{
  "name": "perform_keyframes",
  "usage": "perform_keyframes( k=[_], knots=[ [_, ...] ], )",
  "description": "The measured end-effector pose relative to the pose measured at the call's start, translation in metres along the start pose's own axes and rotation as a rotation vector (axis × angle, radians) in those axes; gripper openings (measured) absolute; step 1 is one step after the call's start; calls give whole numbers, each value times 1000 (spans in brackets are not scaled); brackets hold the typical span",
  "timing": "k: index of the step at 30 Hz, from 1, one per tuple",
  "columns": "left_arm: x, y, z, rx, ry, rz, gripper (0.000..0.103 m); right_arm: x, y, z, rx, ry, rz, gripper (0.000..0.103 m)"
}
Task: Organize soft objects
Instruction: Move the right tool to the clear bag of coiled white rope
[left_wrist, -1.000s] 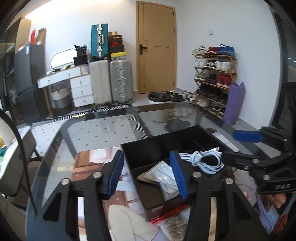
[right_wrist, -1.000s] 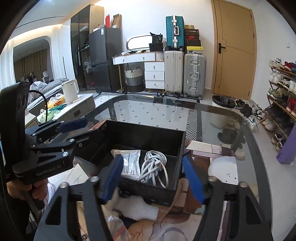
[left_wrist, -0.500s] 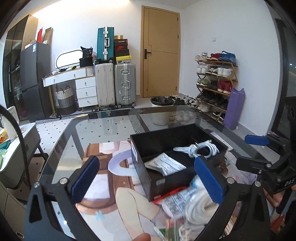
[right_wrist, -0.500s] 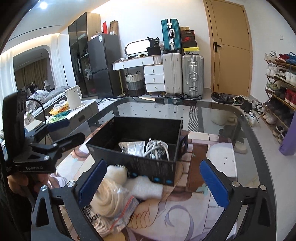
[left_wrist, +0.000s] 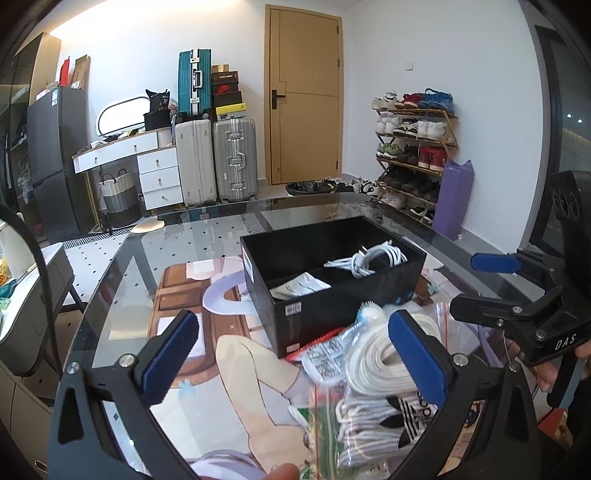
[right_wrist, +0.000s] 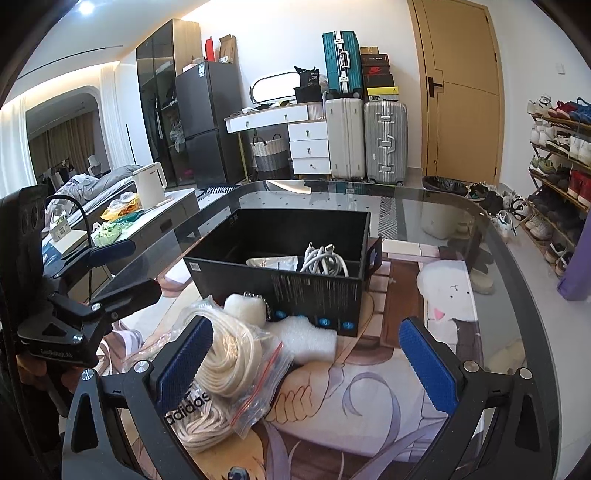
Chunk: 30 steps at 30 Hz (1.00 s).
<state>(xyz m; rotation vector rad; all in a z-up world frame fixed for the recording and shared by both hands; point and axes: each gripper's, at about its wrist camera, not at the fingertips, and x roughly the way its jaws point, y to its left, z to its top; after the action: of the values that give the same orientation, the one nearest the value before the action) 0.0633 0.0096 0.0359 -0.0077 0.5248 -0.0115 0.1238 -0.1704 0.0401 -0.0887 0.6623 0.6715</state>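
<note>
Black box (right_wrist: 280, 273) on glass table (right_wrist: 491, 258), white cable (right_wrist: 325, 260) inside, "adidas" on bagged cord (right_wrist: 225, 354) before it, "DAS" on right gripper (right_wrist: 303, 365), left gripper (left_wrist: 291, 354), both wide, empty, angled down.

Glass, card, plastic and cord

The bench (right_wrist: 491, 295) is glossy, reflective glass; ahead of the right hand-held gripper (right_wrist: 306, 363) sits a matt black cardboard box (right_wrist: 314, 291), nearer it a crinkly clear plastic bag (right_wrist: 255, 384) of woven cream cord.

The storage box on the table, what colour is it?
Black; the storage box shows best in the right wrist view.
</note>
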Motion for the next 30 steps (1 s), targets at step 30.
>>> perform_keyframes(
  k=[30],
  knots=[
    [-10,13,-26,0,48,8,103,23,48,-18,-179,85,9,102]
  ],
)
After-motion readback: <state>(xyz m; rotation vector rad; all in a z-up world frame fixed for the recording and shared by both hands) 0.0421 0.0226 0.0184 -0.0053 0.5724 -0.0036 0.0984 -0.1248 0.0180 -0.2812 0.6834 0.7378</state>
